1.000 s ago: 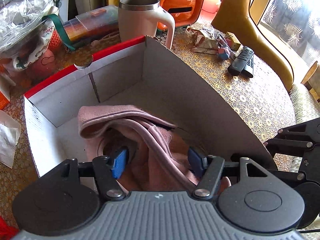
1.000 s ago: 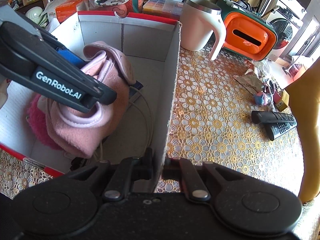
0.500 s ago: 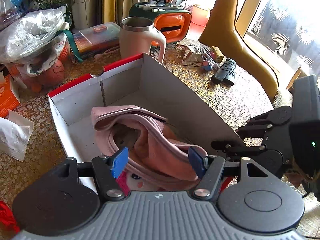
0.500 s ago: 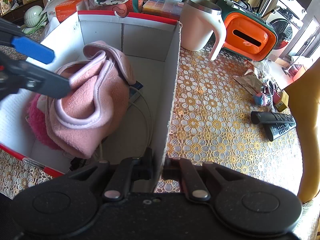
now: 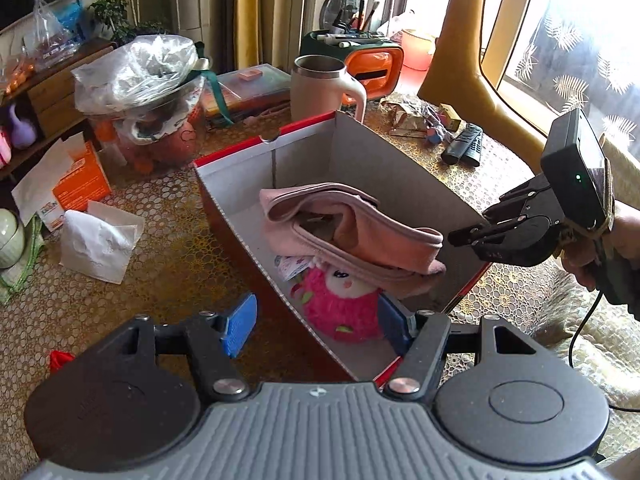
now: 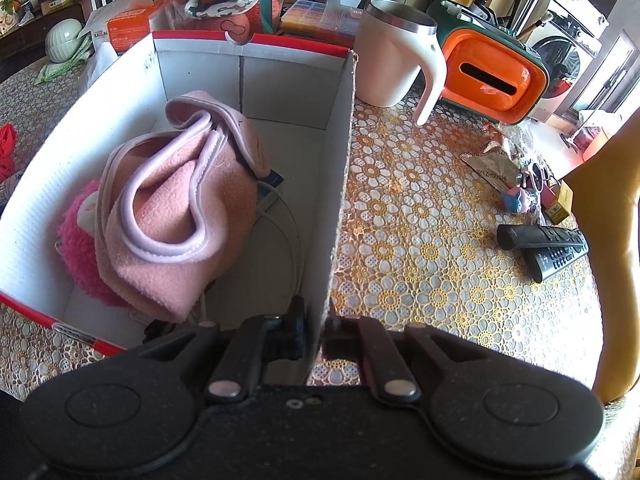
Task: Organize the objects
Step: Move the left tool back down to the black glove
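A red-edged cardboard box (image 5: pixel 372 168) (image 6: pixel 240 64) stands on the patterned table. Inside it a pink fleece cloth (image 5: pixel 352 232) (image 6: pixel 180 208) lies crumpled over a bright pink plush toy (image 5: pixel 340 308) (image 6: pixel 80 248), beside a white cable (image 6: pixel 288 232). My left gripper (image 5: pixel 316 326) hangs open above the box's near end, with nothing between its blue pads. My right gripper (image 6: pixel 318 332) (image 5: pixel 466 236) is shut on the box's right wall (image 6: pixel 340 184), one finger inside and one outside.
On the table sit a cream mug (image 5: pixel 324 88) (image 6: pixel 396 56), an orange case (image 6: pixel 492 76), two remotes (image 6: pixel 548 248), snack wrappers (image 6: pixel 492 168), crumpled tissue (image 5: pixel 100 240), an orange carton (image 5: pixel 80 184) and a bagged bowl (image 5: pixel 144 92). A yellow chair (image 5: pixel 472 56) stands at the right.
My left gripper has pulled back and up out of the box, leaving the pink cloth lying inside. The right gripper has stayed clamped on the box wall.
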{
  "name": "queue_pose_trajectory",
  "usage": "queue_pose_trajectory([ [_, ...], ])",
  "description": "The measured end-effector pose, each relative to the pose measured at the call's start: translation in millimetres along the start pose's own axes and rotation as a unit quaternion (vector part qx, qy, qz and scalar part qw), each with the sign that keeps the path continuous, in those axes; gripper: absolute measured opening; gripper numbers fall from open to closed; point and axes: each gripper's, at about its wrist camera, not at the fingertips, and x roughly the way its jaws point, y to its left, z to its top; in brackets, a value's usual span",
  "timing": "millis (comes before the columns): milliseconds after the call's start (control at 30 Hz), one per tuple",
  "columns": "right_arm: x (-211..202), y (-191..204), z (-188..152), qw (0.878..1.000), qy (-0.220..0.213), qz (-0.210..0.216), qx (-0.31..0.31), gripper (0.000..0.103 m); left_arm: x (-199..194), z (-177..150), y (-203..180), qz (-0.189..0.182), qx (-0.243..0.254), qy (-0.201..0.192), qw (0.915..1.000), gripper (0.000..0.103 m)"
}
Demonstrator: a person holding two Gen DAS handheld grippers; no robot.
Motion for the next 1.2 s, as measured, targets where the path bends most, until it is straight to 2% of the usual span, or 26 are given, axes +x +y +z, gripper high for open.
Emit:
queue_pose_trajectory([
  [200,-0.5,-3.0,0.1,1.000,-0.002,0.007,0.008,0.005,-34.5,-34.7,28.3,0.037,-0.020,-0.019,0.9989,0.066],
  [300,-0.3,-4.2,-0.3,1.000,-0.002,0.010,0.009,0.005,-49.8,-57.0,47.3,0.049,-0.049,-0.021,0.9974,0.071],
  [500,0.7,-4.2,-0.1,1.000,-0.003,0.010,0.005,0.005,-69.6,-101.5,80.6,0.087,-0.102,-0.015,0.9909,0.072],
  [600,1.6,-4.1,-0.3,1.000,-0.002,0.008,0.005,0.005,-73.2,-120.0,92.7,0.103,-0.123,-0.010,0.9870,0.076],
  [667,1.8,-3.5,-0.6,1.000,-0.002,0.007,0.004,0.006,-72.3,-130.5,98.8,0.113,-0.133,-0.005,0.9847,0.082],
  [900,2.0,-3.1,-0.9,1.000,-0.002,0.004,0.002,0.006,-51.5,-164.5,114.3,0.151,-0.175,0.020,0.9728,0.093],
  [967,1.7,-2.9,-1.0,1.000,-0.002,0.003,0.001,0.006,-41.4,-172.1,118.1,0.170,-0.187,0.027,0.9671,0.101],
  [1067,1.8,-2.0,-1.3,1.000,-0.002,0.002,0.000,0.006,-26.7,-183.0,123.5,0.193,-0.201,0.032,0.9598,0.102],
  [1200,1.9,-1.6,-1.3,1.000,-0.002,0.001,-0.001,0.007,-11.1,-194.2,132.9,0.196,-0.220,0.051,0.9542,0.101],
])
